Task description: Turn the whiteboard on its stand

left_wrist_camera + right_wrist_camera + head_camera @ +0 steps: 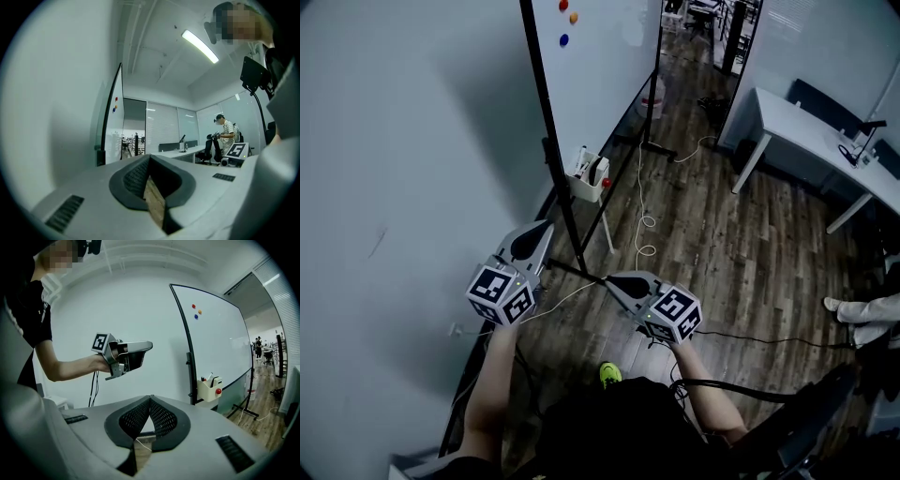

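Left gripper (546,228) is shut w/ nothing in it (only floor shows past its pads). Right gripper (609,278) is shut too, also empty. The whiteboard (602,70) stands up straight on its stand (567,204), just in front of both grippers. The stand's black post is near the left gripper's tip, on its right side. A small pen box (591,180) hangs further ahead.

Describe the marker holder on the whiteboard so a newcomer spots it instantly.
Start at the tall whiteboard on its black stand beside the pale wall. Low on its near black edge hangs a small cream box holding markers. It is the only box on the board, with a red ball on its side; the coloured magnets sit high up.
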